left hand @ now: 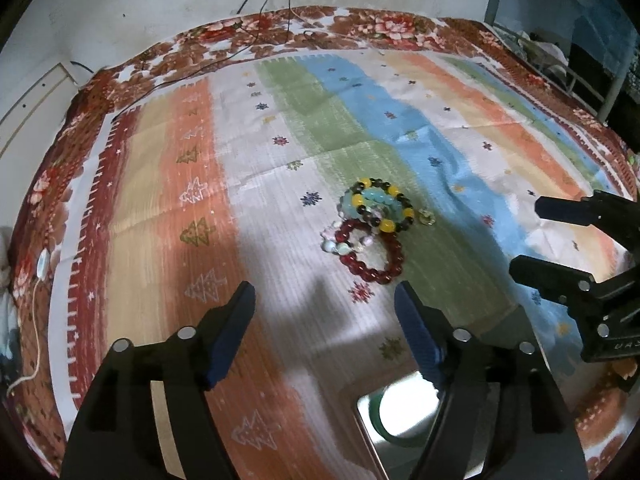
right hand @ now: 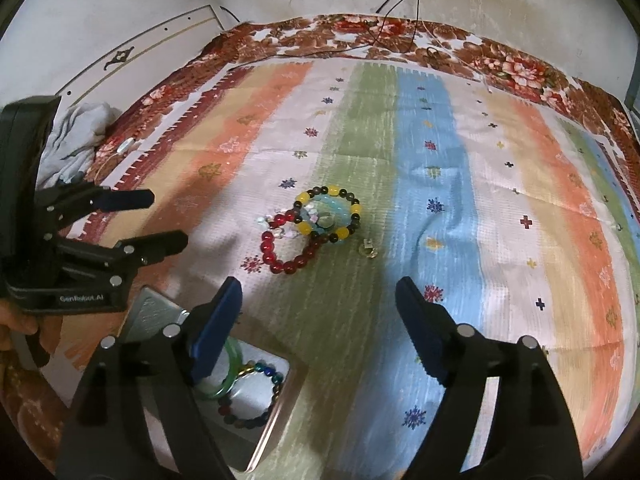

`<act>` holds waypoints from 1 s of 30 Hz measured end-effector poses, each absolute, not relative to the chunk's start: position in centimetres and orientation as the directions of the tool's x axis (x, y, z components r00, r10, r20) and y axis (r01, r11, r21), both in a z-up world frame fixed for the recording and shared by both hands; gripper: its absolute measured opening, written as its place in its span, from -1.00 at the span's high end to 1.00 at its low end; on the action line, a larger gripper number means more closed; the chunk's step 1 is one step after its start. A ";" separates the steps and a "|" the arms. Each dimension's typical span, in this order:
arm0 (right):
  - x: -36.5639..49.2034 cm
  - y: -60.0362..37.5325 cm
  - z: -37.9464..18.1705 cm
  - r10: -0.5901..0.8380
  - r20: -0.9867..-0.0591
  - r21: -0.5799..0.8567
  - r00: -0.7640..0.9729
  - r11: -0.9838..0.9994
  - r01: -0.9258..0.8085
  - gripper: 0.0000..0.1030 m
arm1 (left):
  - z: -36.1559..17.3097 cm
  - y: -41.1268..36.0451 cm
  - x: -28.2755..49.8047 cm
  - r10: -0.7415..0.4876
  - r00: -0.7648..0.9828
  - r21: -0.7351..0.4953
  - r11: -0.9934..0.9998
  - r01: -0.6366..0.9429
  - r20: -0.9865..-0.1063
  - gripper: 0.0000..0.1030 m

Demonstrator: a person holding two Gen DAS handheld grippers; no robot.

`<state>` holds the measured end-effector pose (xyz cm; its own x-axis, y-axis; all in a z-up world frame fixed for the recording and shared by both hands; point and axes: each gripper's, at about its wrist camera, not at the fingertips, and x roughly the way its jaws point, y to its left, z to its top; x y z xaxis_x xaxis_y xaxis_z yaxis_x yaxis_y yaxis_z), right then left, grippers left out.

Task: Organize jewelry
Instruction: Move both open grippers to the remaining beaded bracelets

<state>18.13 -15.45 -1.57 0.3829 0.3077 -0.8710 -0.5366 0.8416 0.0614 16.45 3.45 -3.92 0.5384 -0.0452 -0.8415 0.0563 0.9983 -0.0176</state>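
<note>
**Striped cloth, bracelets ahead of both jaws**

Striped cloth (right hand: pixel 440 152) covers the bed, over a floral blanket (right hand: pixel 360 32). Metal box (right hand: pixel 276 412) sits below the right gripper's (right hand: pixel 318 292) left jaw, holding a green bangle (right hand: pixel 230 376) and a multicolour bead bracelet (right hand: pixel 256 396). Left gripper (left hand: pixel 324 294): jaws wide apart, nothing between them. Right gripper: same, wide and empty. Ahead of both jaws, a loose pile: red bead bracelet (right hand: pixel 286 254) overlapping a yellow-and-dark bead bracelet (right hand: pixel 332 216) around a pale blue bangle (right hand: pixel 334 204). Small ring (right hand: pixel 368 249) just right of the pile.
</note>
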 end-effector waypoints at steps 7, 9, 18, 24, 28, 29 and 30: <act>21.0 -15.1 -2.2 0.313 -0.876 0.088 0.367 0.852 -0.516 -0.61 | -5.1 4.3 18.8 -0.035 0.511 -0.008 0.998 0.055 -0.859 -0.55; 21.6 -14.9 -2.5 0.311 -0.878 0.085 0.365 0.850 -0.519 -0.63 | -5.4 4.5 19.3 -0.031 0.503 -0.006 0.999 0.051 -0.863 -0.56; 24.4 -14.0 -4.0 0.299 -0.890 0.087 0.345 0.852 -0.516 -0.68 | -7.3 4.6 21.9 -0.026 0.456 0.007 0.998 0.070 -0.890 -0.64; 26.4 -13.3 -5.5 0.287 -0.901 0.088 0.325 0.855 -0.511 -0.68 | -8.6 5.1 23.4 -0.030 0.423 -0.005 0.998 0.061 -0.906 -0.63; 27.3 -13.3 -6.1 0.286 -0.903 0.092 0.320 0.857 -0.506 -0.68 | -9.1 4.8 24.2 -0.042 0.415 -0.008 0.997 0.082 -0.909 -0.63; 27.5 -13.3 -6.1 0.287 -0.903 0.094 0.319 0.858 -0.506 -0.68 | -9.2 4.7 24.4 -0.045 0.414 -0.009 0.996 0.089 -0.909 -0.63; 27.8 -13.3 -6.3 0.288 -0.904 0.097 0.316 0.858 -0.504 -0.68 | -9.3 4.6 24.6 -0.045 0.413 -0.007 0.996 0.093 -0.910 -0.63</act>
<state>27.77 -13.28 -6.30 0.3163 0.2876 -0.9040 -0.5040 0.8583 0.0967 24.57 4.59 -9.33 0.4129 -0.0453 -0.9097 0.0932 0.9956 -0.0073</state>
